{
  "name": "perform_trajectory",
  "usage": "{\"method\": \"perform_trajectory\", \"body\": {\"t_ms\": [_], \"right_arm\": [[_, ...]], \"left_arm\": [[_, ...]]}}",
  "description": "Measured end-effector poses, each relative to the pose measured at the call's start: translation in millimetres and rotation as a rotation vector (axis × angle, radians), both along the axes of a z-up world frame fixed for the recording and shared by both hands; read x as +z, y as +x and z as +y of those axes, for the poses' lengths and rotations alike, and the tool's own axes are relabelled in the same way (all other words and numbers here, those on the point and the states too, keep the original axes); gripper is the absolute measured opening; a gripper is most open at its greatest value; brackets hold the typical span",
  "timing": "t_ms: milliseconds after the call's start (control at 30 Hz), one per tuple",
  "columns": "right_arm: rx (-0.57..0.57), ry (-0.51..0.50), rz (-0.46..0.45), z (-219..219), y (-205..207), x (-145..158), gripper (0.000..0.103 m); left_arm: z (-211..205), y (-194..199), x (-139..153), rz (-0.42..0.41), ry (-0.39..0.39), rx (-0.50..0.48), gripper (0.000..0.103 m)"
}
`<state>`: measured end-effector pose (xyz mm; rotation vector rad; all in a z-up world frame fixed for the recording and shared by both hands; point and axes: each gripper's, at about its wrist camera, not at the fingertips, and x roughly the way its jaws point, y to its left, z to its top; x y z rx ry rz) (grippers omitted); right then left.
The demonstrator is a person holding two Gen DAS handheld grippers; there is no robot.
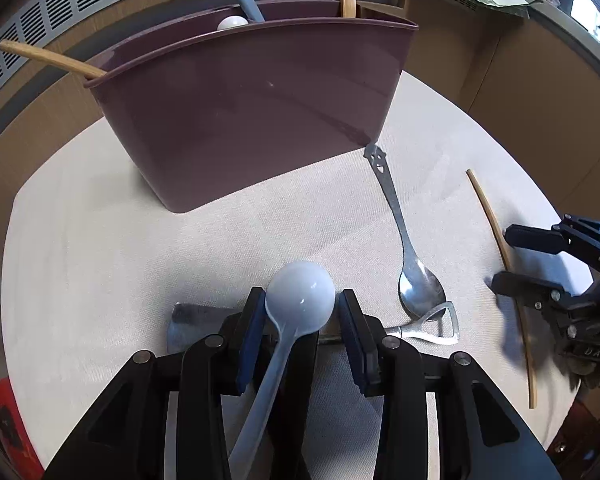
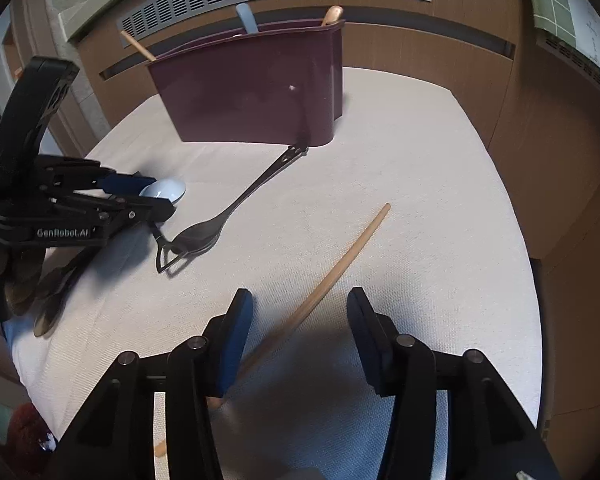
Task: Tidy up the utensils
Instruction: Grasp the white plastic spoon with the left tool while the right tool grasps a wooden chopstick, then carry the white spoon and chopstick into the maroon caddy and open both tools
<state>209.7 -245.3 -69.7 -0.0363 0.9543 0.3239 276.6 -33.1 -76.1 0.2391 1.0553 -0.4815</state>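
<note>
Nearest the left wrist lens, a pale blue plastic spoon (image 1: pixel 300 304) sits between the fingers of the left gripper (image 1: pixel 300 320), its handle running back toward the camera; the jaws stand spread either side of the neck, and whether a pad actually touches it I cannot tell. It looks light, stiff and glossy, so probably slippery; the narrow neck just below the bowl seems the surest place to pinch. The right gripper (image 2: pixel 296 320) hovers with jaws wide apart, straddling a thin wooden stick (image 2: pixel 332 276) lying on the white cloth (image 2: pixel 440 220); light and rigid, it likely rolls, and is best taken mid-length. A metal spoon (image 1: pixel 412 264) lies between the two, its handle end near the purple holder (image 1: pixel 252 116), which already stands filled with several utensils. Only the left view shows a flat metal utensil (image 1: pixel 192 320) lying under that gripper; only the right view shows the left gripper from the side, low over the cloth.
</note>
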Motion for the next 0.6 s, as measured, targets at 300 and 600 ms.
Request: {"method": "perform_trajectory", "body": {"t_ms": [300,600], "right_arm": [[-0.073,-0.114,-0.024,30,38,0,0.012],[-0.029,-0.047,-0.074,25,30,13,0.004]], "left_arm": [[17,-18,-2,0.003,-0.059,-0.003,0.039],[-2,-8,-3,-0.003,0.007,-0.057,0.039]]}}
